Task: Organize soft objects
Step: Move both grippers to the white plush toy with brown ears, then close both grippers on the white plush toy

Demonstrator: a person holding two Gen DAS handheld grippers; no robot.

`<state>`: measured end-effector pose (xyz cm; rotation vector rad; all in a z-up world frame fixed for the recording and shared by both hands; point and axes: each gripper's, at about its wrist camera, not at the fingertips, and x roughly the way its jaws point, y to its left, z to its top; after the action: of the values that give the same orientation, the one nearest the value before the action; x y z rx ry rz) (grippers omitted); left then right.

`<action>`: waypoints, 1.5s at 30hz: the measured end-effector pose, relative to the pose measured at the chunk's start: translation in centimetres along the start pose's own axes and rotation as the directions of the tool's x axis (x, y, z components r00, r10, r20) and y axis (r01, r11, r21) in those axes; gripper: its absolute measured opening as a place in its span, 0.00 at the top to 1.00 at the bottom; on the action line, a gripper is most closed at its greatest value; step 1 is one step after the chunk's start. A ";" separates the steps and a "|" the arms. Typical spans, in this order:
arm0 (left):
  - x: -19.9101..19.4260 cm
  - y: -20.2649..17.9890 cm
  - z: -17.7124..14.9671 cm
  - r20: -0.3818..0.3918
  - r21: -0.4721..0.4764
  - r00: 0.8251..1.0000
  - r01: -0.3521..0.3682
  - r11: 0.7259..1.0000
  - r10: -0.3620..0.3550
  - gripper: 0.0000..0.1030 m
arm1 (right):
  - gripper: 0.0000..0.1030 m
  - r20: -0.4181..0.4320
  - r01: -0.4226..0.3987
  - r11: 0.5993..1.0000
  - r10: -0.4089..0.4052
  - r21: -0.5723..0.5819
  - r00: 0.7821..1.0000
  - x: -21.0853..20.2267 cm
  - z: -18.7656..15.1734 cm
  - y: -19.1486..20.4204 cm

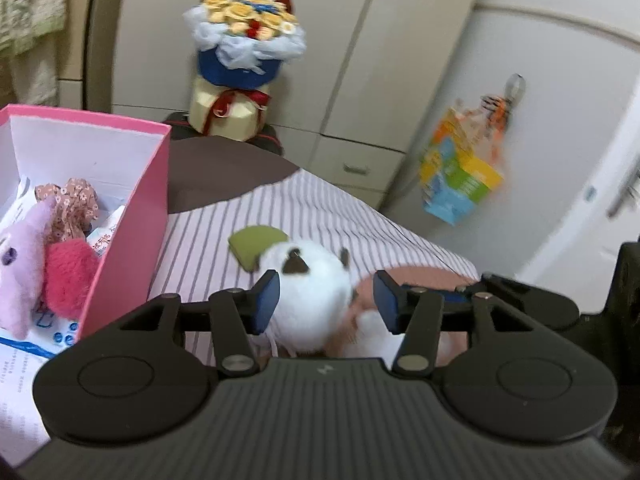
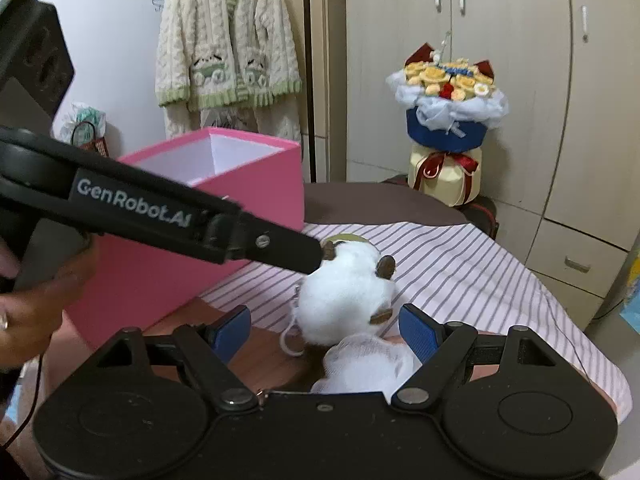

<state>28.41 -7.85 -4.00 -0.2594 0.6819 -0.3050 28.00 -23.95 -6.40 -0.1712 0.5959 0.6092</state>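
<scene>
A round white plush toy (image 1: 316, 292) with brown ears and a green leaf lies on the striped cloth (image 1: 248, 216). My left gripper (image 1: 326, 300) is open around it: the left pad sits at the toy's side, the right pad stands apart from it. In the right wrist view the same plush toy (image 2: 344, 300) lies just ahead, with the left gripper (image 2: 312, 258) reaching its far-left side. My right gripper (image 2: 325, 330) is open, and a second white soft item (image 2: 368, 364) lies low between its fingers. The pink box (image 1: 132, 216) at left holds a purple plush (image 1: 20, 264), a pink pom (image 1: 70, 280) and a floral scrunchie (image 1: 74, 208).
A flower bouquet (image 2: 448, 120) stands at the table's far end before the cupboards (image 2: 520, 80). A knitted cardigan (image 2: 228, 56) hangs on the wall behind the pink box (image 2: 240, 200). A coloured bag (image 1: 460, 176) hangs on a door at right. A hand (image 2: 28, 312) holds the left gripper.
</scene>
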 end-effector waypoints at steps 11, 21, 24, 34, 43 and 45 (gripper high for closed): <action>4.1 0.7 -0.7 -0.019 -0.103 0.997 -0.078 0.992 0.076 0.50 | 0.18 -0.074 -0.007 1.000 0.005 -0.027 0.997 5.1 1.1 -1.5; 5.2 1.5 -1.5 -0.039 -0.180 0.998 -0.051 0.982 0.045 0.44 | 0.21 -0.144 -0.038 0.999 0.037 -0.003 0.989 7.6 0.2 -2.1; 5.3 1.8 -1.6 -0.047 -0.194 0.998 -0.041 0.980 0.032 0.45 | 0.30 -0.139 -0.050 0.999 0.048 -0.011 0.989 7.6 0.2 -1.8; 3.2 0.5 -2.0 -0.023 -0.109 0.999 -0.049 0.993 0.046 0.48 | 0.37 -0.119 -0.012 1.000 0.011 -0.006 0.993 6.2 0.1 -0.3; -0.8 -0.5 -1.9 0.003 -0.041 0.999 -0.044 0.998 0.044 0.48 | 0.36 -0.076 -0.023 0.999 0.025 0.030 0.997 3.4 0.6 1.4; -1.6 -0.5 -2.0 0.012 -0.032 0.999 -0.035 0.999 0.035 0.48 | 0.36 -0.064 -0.017 0.999 0.019 0.032 0.998 2.7 0.7 1.9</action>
<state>25.81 -8.04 -4.37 -0.2792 0.6786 -0.2589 29.02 -20.83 -7.35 -0.1568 0.6697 0.6132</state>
